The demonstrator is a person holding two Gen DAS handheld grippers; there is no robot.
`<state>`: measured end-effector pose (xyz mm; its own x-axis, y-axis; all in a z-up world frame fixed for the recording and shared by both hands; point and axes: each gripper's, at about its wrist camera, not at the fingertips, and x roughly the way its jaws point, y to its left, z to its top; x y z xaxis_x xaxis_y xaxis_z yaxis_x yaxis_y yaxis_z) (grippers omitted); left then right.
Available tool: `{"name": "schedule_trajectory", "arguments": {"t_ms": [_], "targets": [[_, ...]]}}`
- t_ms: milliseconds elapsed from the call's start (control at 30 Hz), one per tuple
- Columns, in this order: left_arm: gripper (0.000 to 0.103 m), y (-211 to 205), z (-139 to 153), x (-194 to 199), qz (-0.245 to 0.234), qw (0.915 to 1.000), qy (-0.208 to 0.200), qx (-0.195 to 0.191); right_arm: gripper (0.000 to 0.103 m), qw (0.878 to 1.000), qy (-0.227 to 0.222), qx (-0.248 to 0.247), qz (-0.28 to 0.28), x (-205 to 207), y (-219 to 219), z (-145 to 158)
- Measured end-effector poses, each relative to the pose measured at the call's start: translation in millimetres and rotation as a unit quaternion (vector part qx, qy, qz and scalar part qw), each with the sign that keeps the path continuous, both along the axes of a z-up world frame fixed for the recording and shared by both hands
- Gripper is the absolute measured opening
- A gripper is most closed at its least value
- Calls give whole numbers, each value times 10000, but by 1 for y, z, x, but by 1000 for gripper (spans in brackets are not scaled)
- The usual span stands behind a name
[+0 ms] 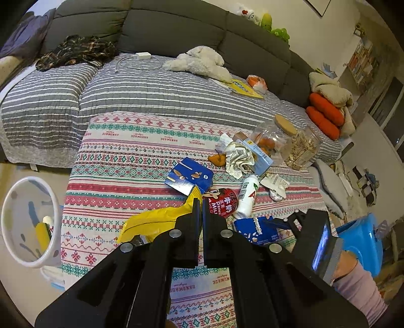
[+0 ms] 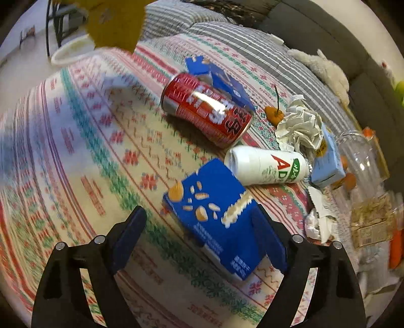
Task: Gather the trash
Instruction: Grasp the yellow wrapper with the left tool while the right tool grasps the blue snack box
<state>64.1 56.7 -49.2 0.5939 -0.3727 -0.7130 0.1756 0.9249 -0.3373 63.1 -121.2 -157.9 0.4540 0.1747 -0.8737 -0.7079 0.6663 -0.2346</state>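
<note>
My left gripper point(image 1: 200, 204) is shut on a yellow snack bag point(image 1: 151, 222), which hangs above the patterned cloth point(image 1: 126, 156); the same bag point(image 2: 113, 22) shows at the top of the right wrist view. My right gripper point(image 2: 199, 212) stands open astride a blue carton point(image 2: 214, 214) lying on the cloth; the right finger is at the carton's edge, the left finger well apart from it. Beyond it lie a red can point(image 2: 207, 111), a white bottle point(image 2: 265, 166), a second blue carton point(image 2: 222, 80), crumpled paper point(image 2: 300, 126) and a light-blue carton point(image 2: 325, 161).
A white bin point(image 1: 27, 222) with some trash inside stands on the floor left of the table. Two clear jars point(image 1: 277, 138) stand at the table's far right. A grey sofa point(image 1: 151, 88) with a plush toy point(image 1: 202, 60) lies behind. A blue stool point(image 1: 361, 239) sits at right.
</note>
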Motion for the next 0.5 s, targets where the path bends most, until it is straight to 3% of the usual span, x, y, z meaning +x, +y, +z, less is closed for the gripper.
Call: {"name": "schedule_trajectory", "arguments": {"t_ms": [133, 233, 367, 500], "targets": [[2, 4, 1, -2, 29, 10000, -11, -12, 84, 9996, -212, -186, 29, 8, -3, 0], [2, 5, -1, -1, 22, 10000, 36, -11, 83, 9999, 77, -88, -90, 19, -11, -11], [2, 5, -4, 2, 28, 10000, 66, 31, 75, 9970, 608, 313, -368, 27, -21, -9], [2, 10, -3, 1, 62, 10000, 26, 48, 74, 9953, 721, 352, -534, 9, -28, -5]]}}
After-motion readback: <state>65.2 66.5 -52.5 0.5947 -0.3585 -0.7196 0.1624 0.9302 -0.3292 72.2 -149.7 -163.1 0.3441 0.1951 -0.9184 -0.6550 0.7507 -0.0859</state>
